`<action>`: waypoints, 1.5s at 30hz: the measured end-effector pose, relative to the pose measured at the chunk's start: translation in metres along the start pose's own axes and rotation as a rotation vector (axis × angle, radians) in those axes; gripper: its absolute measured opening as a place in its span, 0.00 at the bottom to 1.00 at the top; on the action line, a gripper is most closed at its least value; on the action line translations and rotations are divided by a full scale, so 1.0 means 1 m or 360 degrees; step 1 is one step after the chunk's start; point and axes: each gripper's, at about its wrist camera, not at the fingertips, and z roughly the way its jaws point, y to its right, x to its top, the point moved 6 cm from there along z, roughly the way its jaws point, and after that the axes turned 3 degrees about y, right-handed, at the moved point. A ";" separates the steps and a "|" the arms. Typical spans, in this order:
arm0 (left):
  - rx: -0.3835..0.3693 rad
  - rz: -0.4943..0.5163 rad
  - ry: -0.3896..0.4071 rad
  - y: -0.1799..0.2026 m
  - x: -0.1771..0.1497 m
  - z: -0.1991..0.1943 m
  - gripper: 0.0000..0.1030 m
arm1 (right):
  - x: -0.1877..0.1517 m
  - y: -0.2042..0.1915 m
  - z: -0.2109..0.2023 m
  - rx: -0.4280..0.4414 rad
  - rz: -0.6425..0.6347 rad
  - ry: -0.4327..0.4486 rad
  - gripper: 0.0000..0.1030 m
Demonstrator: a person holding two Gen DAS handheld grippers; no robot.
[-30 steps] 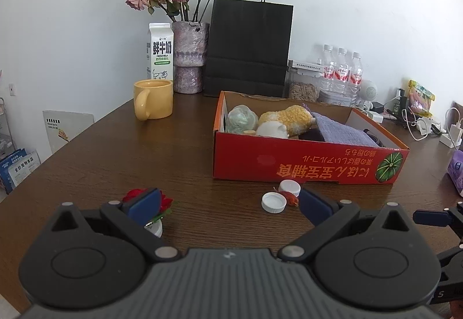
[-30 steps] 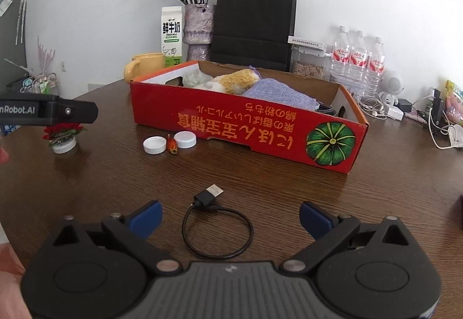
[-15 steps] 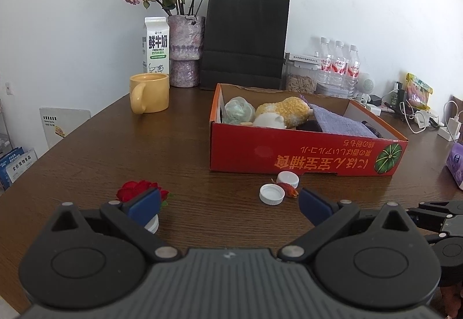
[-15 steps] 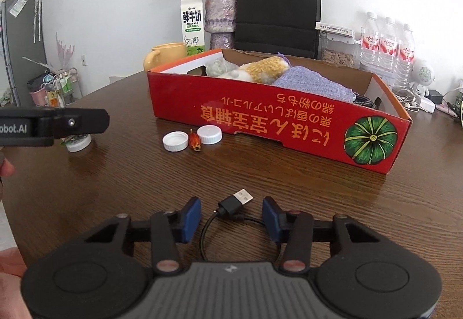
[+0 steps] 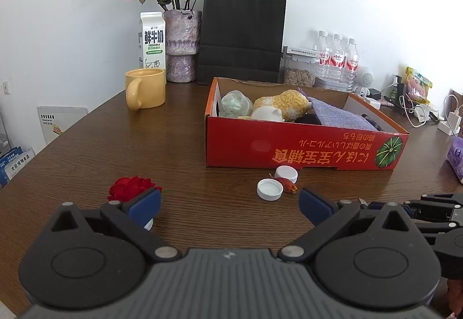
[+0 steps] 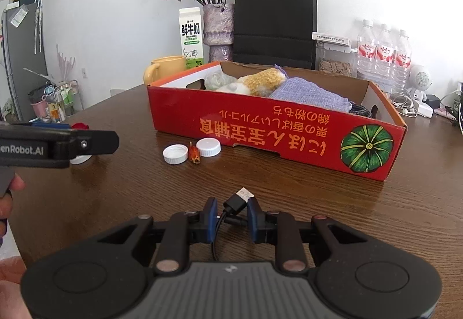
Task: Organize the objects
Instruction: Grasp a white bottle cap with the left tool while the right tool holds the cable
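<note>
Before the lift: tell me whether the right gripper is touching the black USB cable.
Cannot tell. In the right wrist view the right gripper, jaws just closing, brackets the black USB cable behind its plug; the right pad looks against it, but a narrow gap shows at the left pad.

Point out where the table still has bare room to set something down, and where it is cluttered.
Bare wood lies between the yellow mug and the red box, running forward to the red flower. Another open strip sits in front of the box's pumpkin corner, right of the cable. Crowded: the two white caps by the box front, and the back right around the water bottles.
</note>
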 end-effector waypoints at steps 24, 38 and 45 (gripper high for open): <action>0.0028 0.0103 -0.0142 0.033 -0.005 0.061 1.00 | 0.025 0.036 0.001 -0.0196 0.0019 0.0245 0.20; -0.0028 0.0001 -0.0201 0.032 -0.003 0.083 0.60 | 0.025 0.035 -0.001 -0.0184 0.0020 0.0266 0.20; -0.0123 -0.0006 -0.0177 0.038 -0.003 0.081 0.28 | 0.025 0.033 0.000 -0.0186 0.0016 0.0257 0.20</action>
